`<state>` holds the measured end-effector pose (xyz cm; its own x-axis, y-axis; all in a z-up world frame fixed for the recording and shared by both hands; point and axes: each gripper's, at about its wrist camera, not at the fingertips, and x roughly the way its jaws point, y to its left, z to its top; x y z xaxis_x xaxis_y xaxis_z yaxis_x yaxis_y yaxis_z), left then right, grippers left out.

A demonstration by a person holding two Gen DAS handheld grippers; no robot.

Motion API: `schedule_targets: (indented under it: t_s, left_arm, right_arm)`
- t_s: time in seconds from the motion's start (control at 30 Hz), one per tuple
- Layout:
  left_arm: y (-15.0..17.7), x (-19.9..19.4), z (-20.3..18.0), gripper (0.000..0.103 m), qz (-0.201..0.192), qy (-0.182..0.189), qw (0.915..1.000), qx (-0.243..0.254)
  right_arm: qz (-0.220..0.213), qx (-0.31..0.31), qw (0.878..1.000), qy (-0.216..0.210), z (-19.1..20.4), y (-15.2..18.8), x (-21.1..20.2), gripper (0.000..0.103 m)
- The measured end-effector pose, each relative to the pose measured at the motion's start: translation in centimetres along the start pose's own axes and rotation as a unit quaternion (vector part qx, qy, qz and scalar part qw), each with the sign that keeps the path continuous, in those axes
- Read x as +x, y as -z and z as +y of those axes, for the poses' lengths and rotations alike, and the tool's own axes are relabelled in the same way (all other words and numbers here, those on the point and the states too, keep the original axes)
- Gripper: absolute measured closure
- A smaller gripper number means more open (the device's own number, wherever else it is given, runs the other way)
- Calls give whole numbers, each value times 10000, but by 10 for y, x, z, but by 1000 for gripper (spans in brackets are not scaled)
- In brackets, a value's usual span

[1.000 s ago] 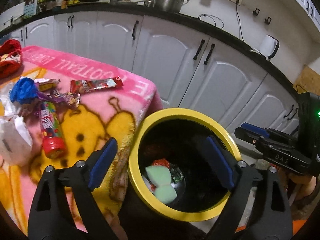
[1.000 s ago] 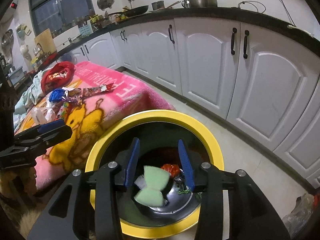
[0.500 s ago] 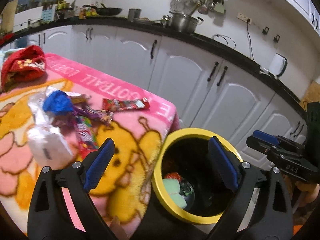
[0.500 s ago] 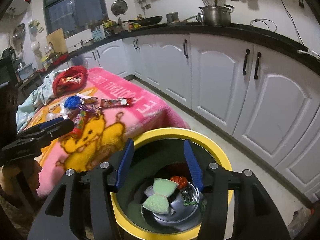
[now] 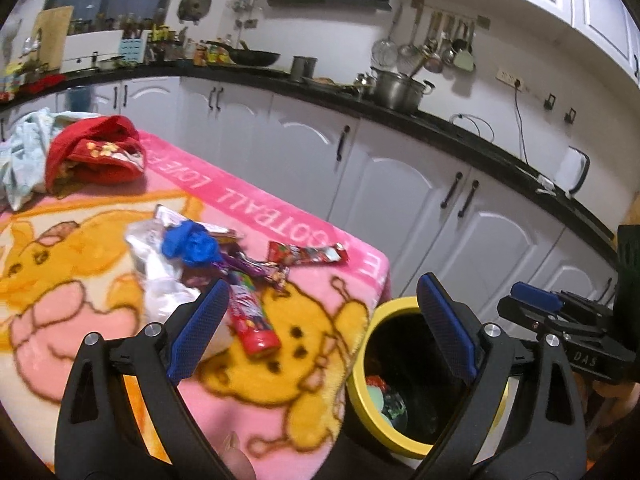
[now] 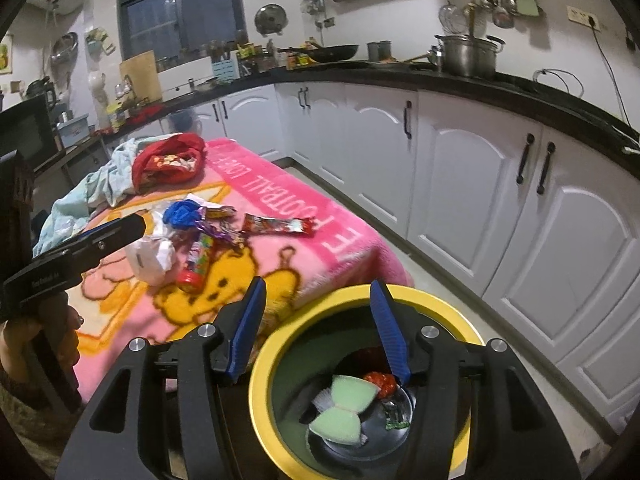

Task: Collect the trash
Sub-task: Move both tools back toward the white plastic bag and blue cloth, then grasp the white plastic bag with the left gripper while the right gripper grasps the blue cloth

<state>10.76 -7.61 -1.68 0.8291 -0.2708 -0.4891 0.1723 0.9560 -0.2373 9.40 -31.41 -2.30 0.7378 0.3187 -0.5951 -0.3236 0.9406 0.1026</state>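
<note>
Right gripper (image 6: 318,326) fingers parted, just widened a little, nothing between the blue pads; poised over the near rim of the yellow-rimmed bin (image 6: 280,344). Left gripper (image 5: 320,334) fingers spread wide and empty, straddling the edge where the pink blanket (image 5: 280,392) meets the bin (image 5: 360,392).

Down inside the bin: a pale green wrapper (image 6: 346,406), pinched like a bow, lying on the dark bottom; a red wrapper (image 6: 380,382) just behind it; a small green scrap (image 6: 396,424) to the right.

Further out, on the blanket-covered bench, a cluster of trash close together: a red candy tube (image 5: 250,318) lying nearest the left fingers, a purple wrapper (image 5: 256,268) crossing its top end, a long red wrapper (image 5: 306,254) toward the far edge, a crumpled blue piece (image 5: 190,246), and a white plastic bag (image 5: 160,284) beside them. Well apart at the far end, a red pouch (image 5: 94,154) against a pale cloth (image 5: 24,152).

Beyond, white cabinets (image 6: 460,168) under a black worktop, with a steel pot (image 6: 468,56) on it.
</note>
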Motion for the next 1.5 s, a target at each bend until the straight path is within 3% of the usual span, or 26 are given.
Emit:
schedule_targets:
  t_s: [0.57,0.77,1.13,1.5]
  left_arm:
    - [-5,-23,56,17,-241,-414,9977,-487]
    - [1,-20,75,17,-101,-539,9962,-682]
    - [15,-3,101,17,260,-449,9934,-1020]
    - [24,18,107,17,517,-365,9930,-1001]
  right_arm:
    - [-30,-370,9989,-283,48,-23,17,51]
    - [6,-495,9978,-442,59,-35,30,51]
    - [122,-712,9934,-894,84,-76,70,51]
    - [502,-1049,9847,-1297,113,-99,123,51]
